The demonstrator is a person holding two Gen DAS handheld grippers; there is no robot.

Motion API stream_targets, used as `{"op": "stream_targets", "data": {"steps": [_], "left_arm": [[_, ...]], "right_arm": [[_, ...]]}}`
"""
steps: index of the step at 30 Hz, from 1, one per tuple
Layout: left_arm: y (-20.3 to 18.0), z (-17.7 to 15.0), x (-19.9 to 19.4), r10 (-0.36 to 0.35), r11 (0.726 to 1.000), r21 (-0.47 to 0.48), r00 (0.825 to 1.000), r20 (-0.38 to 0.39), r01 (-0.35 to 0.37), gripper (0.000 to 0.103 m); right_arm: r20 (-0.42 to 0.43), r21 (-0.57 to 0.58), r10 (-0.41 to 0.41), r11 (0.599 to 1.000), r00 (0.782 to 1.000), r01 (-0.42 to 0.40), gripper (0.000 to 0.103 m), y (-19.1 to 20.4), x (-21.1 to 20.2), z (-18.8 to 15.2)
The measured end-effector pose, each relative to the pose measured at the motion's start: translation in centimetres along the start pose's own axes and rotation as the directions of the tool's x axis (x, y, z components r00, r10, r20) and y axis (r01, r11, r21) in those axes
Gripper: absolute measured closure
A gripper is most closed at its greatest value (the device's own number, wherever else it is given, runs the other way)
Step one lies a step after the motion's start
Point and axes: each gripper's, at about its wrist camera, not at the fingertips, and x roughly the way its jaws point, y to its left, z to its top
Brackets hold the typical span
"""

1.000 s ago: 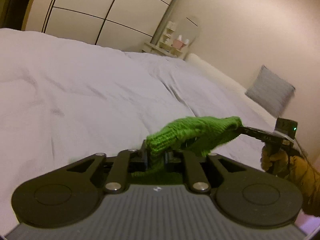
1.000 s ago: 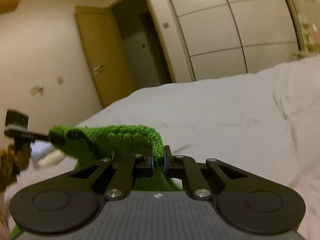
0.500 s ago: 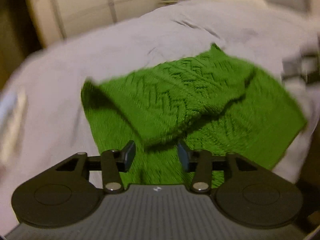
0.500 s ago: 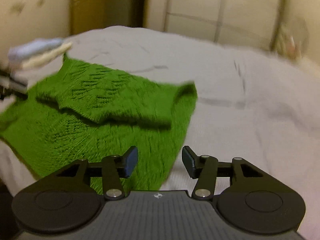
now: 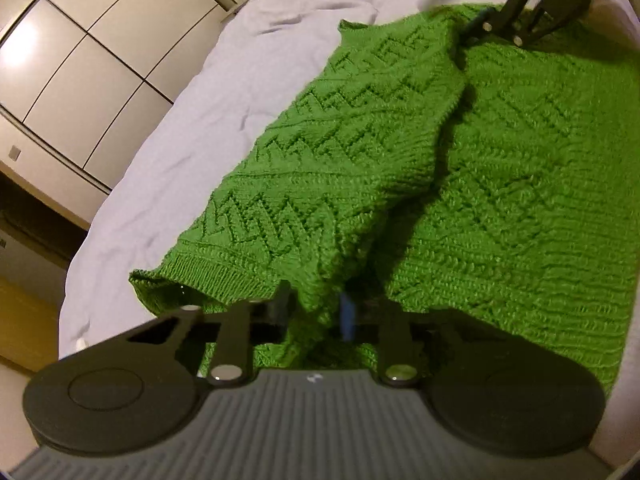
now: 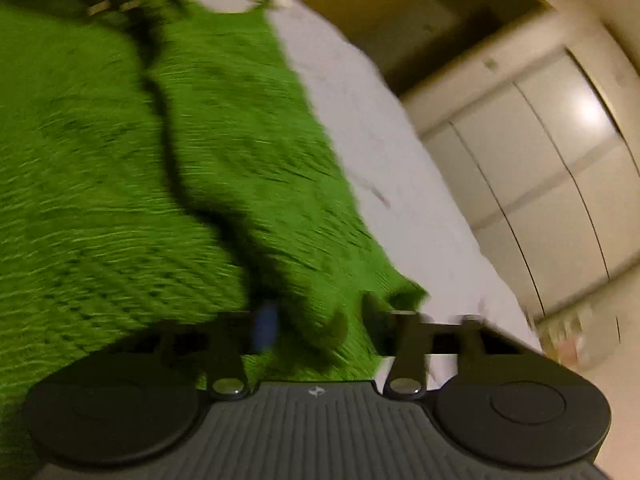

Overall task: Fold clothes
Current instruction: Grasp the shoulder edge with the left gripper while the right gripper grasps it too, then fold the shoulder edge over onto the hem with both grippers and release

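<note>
**Folding the green sweater: one flap over, more to go**

Starting at your left gripper point(image 5: 314, 316): its jaws stand partly apart with a bunched fold of the green sweater point(image 5: 500, 168) between them; whether they pinch it or only straddle it, you cannot tell from this view. Your right gripper point(image 6: 316, 322) also has its jaws apart, with a lump of the knit's edge lying in the gap, and blur hides whether the pads touch it.

Outward from the jaws, the sweater lies spread on the white bed point(image 5: 224, 92), reaching from one gripper to the other. One long flap point(image 5: 340, 148) is already laid over the body, its ribbed hem just beside your left jaws. The right gripper shows at the far end of that flap in the left view.

Judging by this, you are early to midway: one fold is down, and the other side and the final halving are not yet done.
</note>
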Motion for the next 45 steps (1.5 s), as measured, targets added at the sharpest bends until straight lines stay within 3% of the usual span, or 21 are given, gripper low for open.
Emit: {"op": "stream_targets", "data": {"steps": [5, 8, 10, 14, 18, 20, 21, 23, 25, 27, 28, 29, 30, 31, 37, 41, 45], "left_arm": [[1.8, -1.4, -3.2, -0.01, 0.981, -0.196, 1.0, 0.024, 0.015, 0.092], [0.7, -2.9, -5.3, -0.01, 0.97, -0.242, 1.0, 0.007, 0.011, 0.092], [-0.7, -4.0, -6.0, -0.007, 0.968, -0.251, 1.0, -0.022, 0.001, 0.092], [-2.7, -4.7, -6.7, 0.035, 0.974, -0.223, 0.998, -0.049, -0.046, 0.092], [-2.6, -4.3, -7.4, 0.033, 0.973, -0.226, 0.999, -0.035, -0.04, 0.091], [-2.8, -4.3, -7.4, 0.041, 0.974, -0.22, 0.998, -0.038, -0.048, 0.086], [-3.0, -4.2, -7.3, 0.046, 0.975, -0.214, 0.998, -0.039, -0.053, 0.085], [-3.6, -4.1, -7.4, 0.068, 0.98, -0.184, 0.997, -0.032, -0.073, 0.079], [-4.4, -3.8, -7.6, 0.097, 0.987, -0.128, 0.995, -0.016, -0.099, 0.069], [-5.3, -3.5, -7.3, 0.12, 0.991, -0.057, 0.993, -0.003, -0.12, 0.069], [-5.6, -3.4, -7.0, 0.116, 0.993, -0.026, 0.993, -0.001, -0.116, 0.072], [-5.7, -3.3, -6.8, 0.097, 0.995, -0.005, 0.995, -0.001, -0.097, 0.087], [-5.7, -3.2, -6.8, 0.084, 0.996, 0.0, 0.996, 0.001, -0.084, 0.093], [-5.7, -3.2, -6.8, 0.074, 0.997, 0.001, 0.997, 0.003, -0.074, 0.094], [-4.7, -3.8, -9.0, 0.037, 0.996, -0.086, 0.998, 0.05, -0.033, 0.095], [-5.8, -4.0, -7.7, 0.062, 0.997, -0.049, 0.998, 0.009, -0.062, 0.095], [-5.1, -3.8, -8.5, 0.051, 0.994, -0.095, 0.998, 0.032, -0.048, 0.096]], "right_arm": [[0.061, 0.061, -0.061, 0.996, 0.996, 0.057, 0.097, 0.2, -4.1, 0.7], [0.096, 0.138, -0.033, 0.99, 0.995, 0.019, 0.097, 1.3, -8.1, 0.7], [0.076, 0.144, 0.001, 0.989, 0.997, -0.012, 0.097, 3.5, -9.0, 0.4], [0.018, 0.132, 0.006, 0.991, 1.0, -0.008, 0.096, 7.2, -8.8, -0.2], [0.036, 0.206, -0.029, 0.978, 0.999, 0.021, 0.096, 5.8, -9.4, 0.5], [0.046, 0.233, -0.016, 0.972, 0.999, 0.005, 0.094, 5.1, -9.7, 0.4], [0.032, 0.238, -0.006, 0.971, 0.999, -0.002, 0.09, 5.1, -9.4, 0.3], [-0.004, 0.184, -0.01, 0.983, 1.0, 0.01, 0.069, 6.2, -8.8, 0.4], [-0.005, 0.138, -0.051, 0.989, 0.999, 0.051, 0.062, 7.0, -8.8, 0.5], [0.005, 0.121, -0.08, 0.99, 0.997, 0.079, 0.061, 7.5, -8.7, 0.7], [0.013, 0.129, -0.079, 0.989, 0.997, 0.077, 0.062, 7.4, -8.6, 0.7], [0.024, 0.128, -0.075, 0.989, 0.997, 0.072, 0.066, 7.3, -8.5, 0.8], [0.034, 0.115, -0.066, 0.991, 0.997, 0.061, 0.072, 7.3, -8.3, 1.0], [0.045, 0.097, -0.048, 0.994, 0.998, 0.044, 0.099, 7.3, -8.3, 1.0], [0.073, 0.128, -0.077, 0.989, 0.994, 0.068, 0.098, 5.7, -9.5, 0.3], [0.048, 0.125, -0.049, 0.991, 0.998, 0.043, 0.098, 6.3, -9.3, -0.4], [0.059, 0.137, -0.055, 0.989, 0.997, 0.047, 0.097, 6.7, -10.0, 0.0]]}}
